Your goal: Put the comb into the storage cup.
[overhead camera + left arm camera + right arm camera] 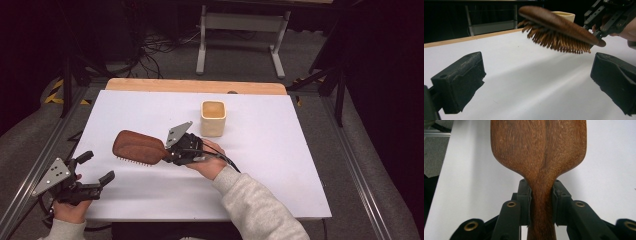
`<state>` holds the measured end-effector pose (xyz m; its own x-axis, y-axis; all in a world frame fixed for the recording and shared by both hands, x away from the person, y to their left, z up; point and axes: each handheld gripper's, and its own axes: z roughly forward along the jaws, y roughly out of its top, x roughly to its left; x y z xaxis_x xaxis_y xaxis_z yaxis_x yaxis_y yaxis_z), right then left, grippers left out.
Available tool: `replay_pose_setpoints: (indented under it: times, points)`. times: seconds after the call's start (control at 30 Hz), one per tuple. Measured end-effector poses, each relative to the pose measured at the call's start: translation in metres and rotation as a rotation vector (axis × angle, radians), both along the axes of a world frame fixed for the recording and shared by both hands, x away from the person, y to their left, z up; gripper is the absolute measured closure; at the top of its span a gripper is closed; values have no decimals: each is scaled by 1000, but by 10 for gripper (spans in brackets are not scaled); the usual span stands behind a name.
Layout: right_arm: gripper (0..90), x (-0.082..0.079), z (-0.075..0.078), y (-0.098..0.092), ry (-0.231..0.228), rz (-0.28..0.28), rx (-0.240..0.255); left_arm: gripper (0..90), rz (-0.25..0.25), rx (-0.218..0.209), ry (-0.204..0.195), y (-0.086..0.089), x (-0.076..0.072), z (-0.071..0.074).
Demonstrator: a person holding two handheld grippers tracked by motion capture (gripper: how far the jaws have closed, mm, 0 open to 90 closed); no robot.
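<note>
The right gripper clamps the neck of the wooden brush, holding it bristles-down just above the table, left of the cup. The left gripper waits wide open and empty near the table's corner. With so narrow a grip, the heavy head could pivot or slip.

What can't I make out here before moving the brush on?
- Hairbrush bristles: right gripper view, hidden under its wooden back.
- Handle end: right gripper view, cut off by the bottom edge.
- Cup contents: high view, too small; left gripper view, hidden behind the brush.
</note>
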<state>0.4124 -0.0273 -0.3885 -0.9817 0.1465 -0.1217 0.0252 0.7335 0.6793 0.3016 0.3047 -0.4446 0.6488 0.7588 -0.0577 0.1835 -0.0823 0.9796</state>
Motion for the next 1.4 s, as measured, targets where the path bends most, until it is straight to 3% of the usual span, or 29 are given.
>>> replay_pose_setpoints:
  times: [0.13,0.5,0.6,0.73,1.0,1.07,1.4]
  points:
    - [725,-2,3,-6,-15,-13,21,1,-7,1,5,-2,1,0]
    - [724,-13,17,-42,-71,-82,150,2,-25,0,27,-6,2,-1]
    - [724,-16,18,-49,-86,-98,170,3,-21,16,33,-8,4,-1]
    - [724,-22,19,-65,-114,-132,211,7,-65,54,18,-15,5,0]
    - [724,-29,17,-90,-133,-185,269,24,-125,55,19,-29,9,5]
    - [724,-33,14,-102,-136,-209,301,27,-137,71,18,-32,10,6]
    - [723,-44,4,-127,-176,-262,354,28,-178,24,57,-43,15,7]
